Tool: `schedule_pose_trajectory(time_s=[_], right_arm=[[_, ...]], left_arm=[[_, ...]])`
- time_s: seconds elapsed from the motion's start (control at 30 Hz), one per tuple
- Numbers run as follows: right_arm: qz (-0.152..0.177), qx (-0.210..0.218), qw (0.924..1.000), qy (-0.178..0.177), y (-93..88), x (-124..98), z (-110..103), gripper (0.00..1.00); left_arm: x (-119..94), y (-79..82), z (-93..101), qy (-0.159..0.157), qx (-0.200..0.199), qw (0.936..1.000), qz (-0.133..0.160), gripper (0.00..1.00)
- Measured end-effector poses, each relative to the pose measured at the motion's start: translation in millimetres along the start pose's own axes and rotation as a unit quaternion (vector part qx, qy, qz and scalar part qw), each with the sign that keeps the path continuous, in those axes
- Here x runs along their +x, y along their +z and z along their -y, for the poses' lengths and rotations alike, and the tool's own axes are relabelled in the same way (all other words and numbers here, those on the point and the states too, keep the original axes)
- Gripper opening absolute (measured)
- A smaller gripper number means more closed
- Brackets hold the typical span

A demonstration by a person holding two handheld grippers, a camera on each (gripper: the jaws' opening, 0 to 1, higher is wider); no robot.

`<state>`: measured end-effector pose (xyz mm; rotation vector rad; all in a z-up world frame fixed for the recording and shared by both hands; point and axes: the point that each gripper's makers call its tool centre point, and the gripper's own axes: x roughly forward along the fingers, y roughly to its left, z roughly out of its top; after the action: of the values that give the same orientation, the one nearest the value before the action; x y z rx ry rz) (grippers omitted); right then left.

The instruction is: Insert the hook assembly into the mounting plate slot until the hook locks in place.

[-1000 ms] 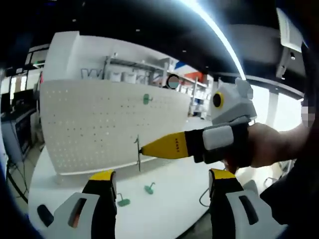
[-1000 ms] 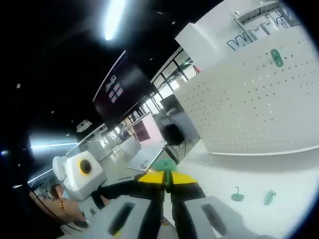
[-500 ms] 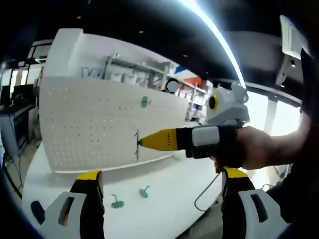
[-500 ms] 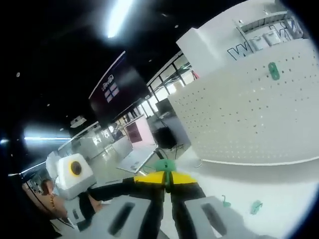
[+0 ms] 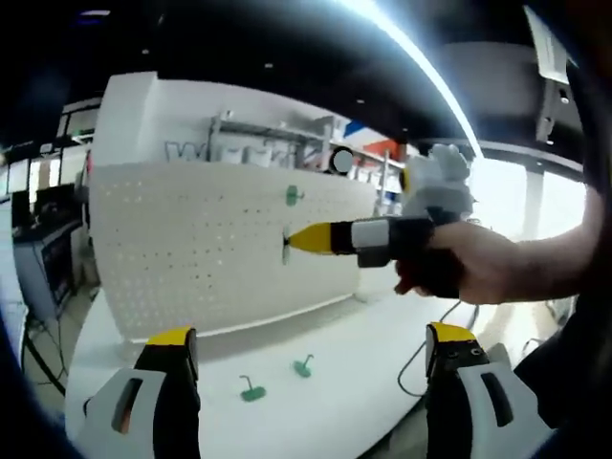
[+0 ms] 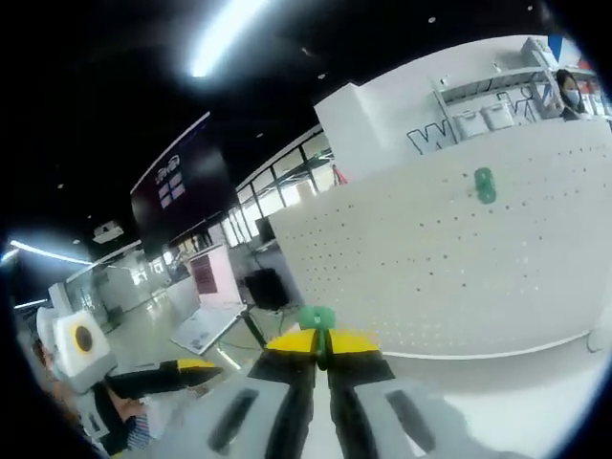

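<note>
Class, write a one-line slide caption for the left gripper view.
Right tool carries a hook toward the white pegboard.

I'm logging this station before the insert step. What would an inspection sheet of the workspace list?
Surface: white table, pegboard upright on it.
Job's things: green hook in right gripper; one hook on board; two hooks on table.
Clutter: nothing seen.
Grippers: right shut on hook near board; left gripper open, empty.
Cables: cable on table's edge.
Surroundings: shelves, a person behind.
</note>
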<state>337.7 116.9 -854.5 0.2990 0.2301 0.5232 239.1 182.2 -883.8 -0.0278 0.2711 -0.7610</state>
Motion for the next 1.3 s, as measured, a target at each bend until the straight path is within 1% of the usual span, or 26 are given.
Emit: schedule_pose_trajectory(time_s=[0.1, 0.17, 0.23, 0.27, 0.4, 0.47, 0.53, 0.63, 0.7, 0.9, 1.07, 1.3], right_arm=[[0.019, -0.014, 0.999, -0.037, 8.6, 3.7, 22.8, 0.01], [0.03, -0.014, 0.9979, -0.056, 15.1, 6.2, 36.7, 0.01], [0.041, -0.016, 0.9964, -0.073, 22.0, 7.8, 47.8, 0.01], [0.045, -0.023, 0.9953, -0.083, 26.4, 9.4, 55.4, 0.01], [0.058, -0.032, 0.9925, -0.103, 40.8, 17.3, 76.2, 0.01], [0.064, -0.031, 0.9909, -0.114, 46.5, 19.3, 84.9, 0.01], [0.072, -0.031, 0.9892, -0.124, 53.1, 20.5, 94.4, 0.01], [0.078, -0.038, 0.987, -0.135, 60.6, 23.4, 107.4, 0.01], [0.08, -0.04, 0.9856, -0.143, 65.2, 24.3, 117.5, 0.01], [0.093, -0.04, 0.9808, -0.167, 79.6, 21.8, 145.6, 0.01], [0.098, -0.04, 0.9779, -0.181, 85.9, 19.9, 161.6, 0.01], [0.106, -0.047, 0.9738, -0.196, 96.1, 15.1, 177.1, 0.01]], left_arm=[[-0.5, -1.5, -4.3, 0.006, -0.008, 0.9999, 0.002, 1.0], [-0.2, -5.5, -5.5, 0.005, -0.011, 0.9999, -0.006, 1.0], [-0.6, -6.5, -7.6, 0.007, -0.009, 0.9999, -0.005, 1.0], [-0.8, -7.4, -9.8, 0.009, -0.011, 0.9999, -0.006, 1.0], [-1.7, -8.6, -15.2, 0.014, -0.019, 0.9997, -0.006, 1.0], [-1.5, -11.0, -15.7, 0.012, -0.025, 0.9995, -0.013, 1.0], [-2.4, -11.1, -19.0, 0.017, -0.025, 0.9994, -0.013, 1.0], [-3.7, -9.6, -22.7, 0.021, -0.029, 0.9993, -0.011, 1.0], [-4.6, -10.6, -25.5, 0.025, -0.029, 0.9992, -0.015, 1.0], [-7.8, -12.9, -33.7, 0.033, -0.032, 0.9987, -0.02, 1.0], [-8.3, -12.1, -38.9, 0.04, -0.032, 0.9985, -0.021, 1.0], [-7.6, -11.6, -43.2, 0.045, -0.036, 0.9981, -0.021, 1.0]])
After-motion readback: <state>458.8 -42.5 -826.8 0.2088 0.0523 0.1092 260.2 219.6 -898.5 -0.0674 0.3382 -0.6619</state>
